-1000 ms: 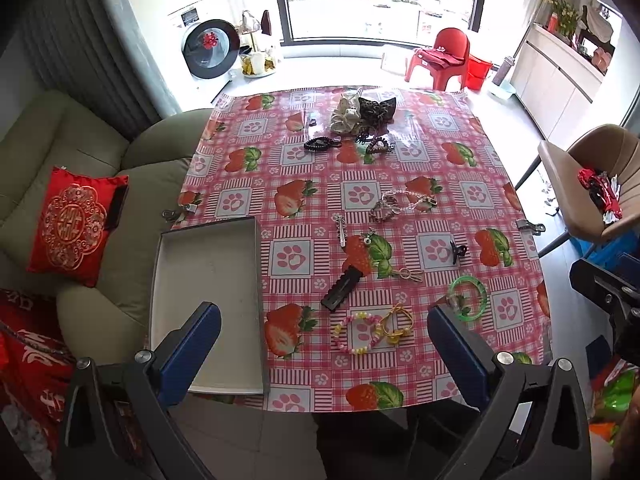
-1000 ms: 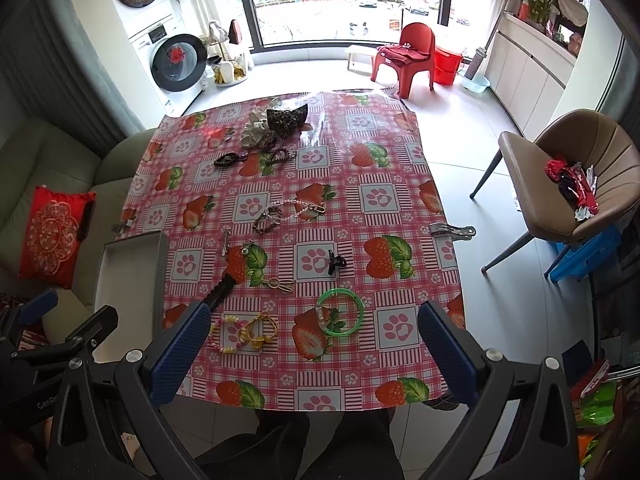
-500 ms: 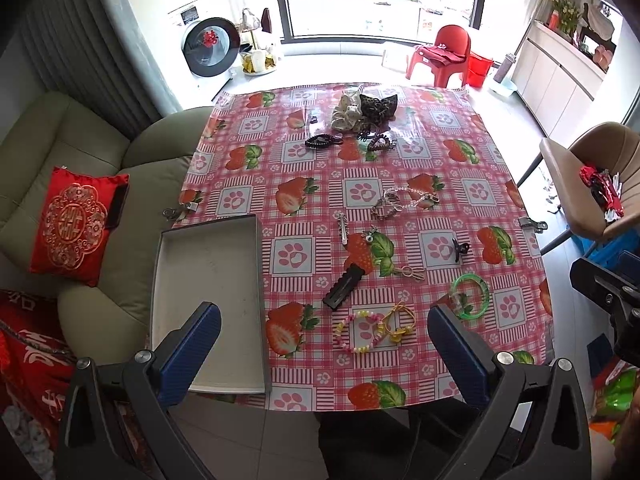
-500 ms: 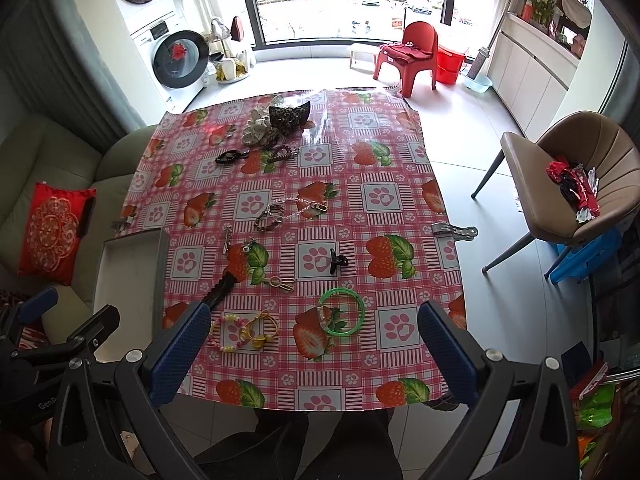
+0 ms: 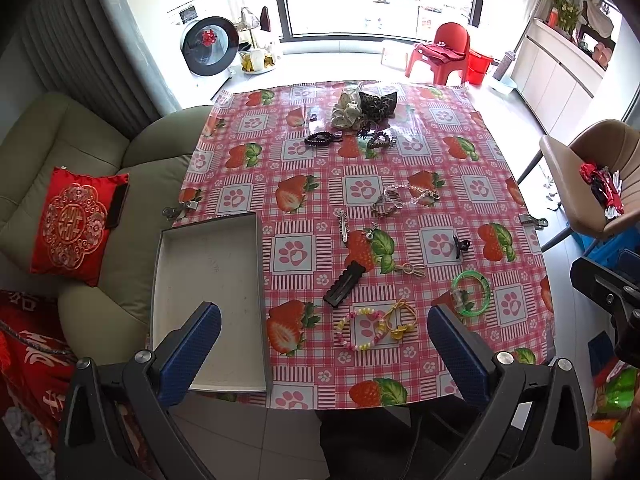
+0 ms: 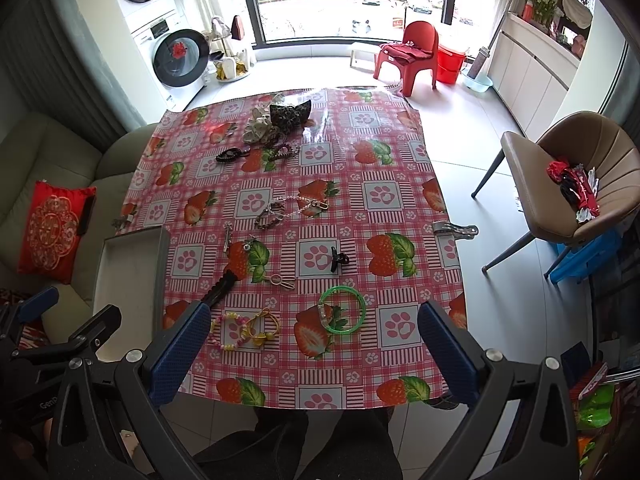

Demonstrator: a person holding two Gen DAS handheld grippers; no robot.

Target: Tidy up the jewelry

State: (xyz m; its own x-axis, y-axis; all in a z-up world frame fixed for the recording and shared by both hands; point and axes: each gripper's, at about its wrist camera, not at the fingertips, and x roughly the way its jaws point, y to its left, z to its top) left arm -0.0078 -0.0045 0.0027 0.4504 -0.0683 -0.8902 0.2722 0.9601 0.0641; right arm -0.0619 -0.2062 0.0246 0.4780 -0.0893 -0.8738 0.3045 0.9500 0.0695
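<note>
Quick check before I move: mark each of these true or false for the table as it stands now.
1. The shallow grey tray holds nothing. True.
2. Both the left gripper and the right gripper are shut on jewelry. False: both are open and hold nothing.
3. The translucent green bangle lies inside the tray. False: it lies on the strawberry-print tablecloth.
4. The pastel beaded bracelet lies beside the yellow hair tie. True.

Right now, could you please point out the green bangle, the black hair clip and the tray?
green bangle (image 6: 362, 310): right wrist view, right rim.
black hair clip (image 5: 344, 282): left wrist view, middle.
tray (image 5: 208, 272): left wrist view, bare floor.
</note>
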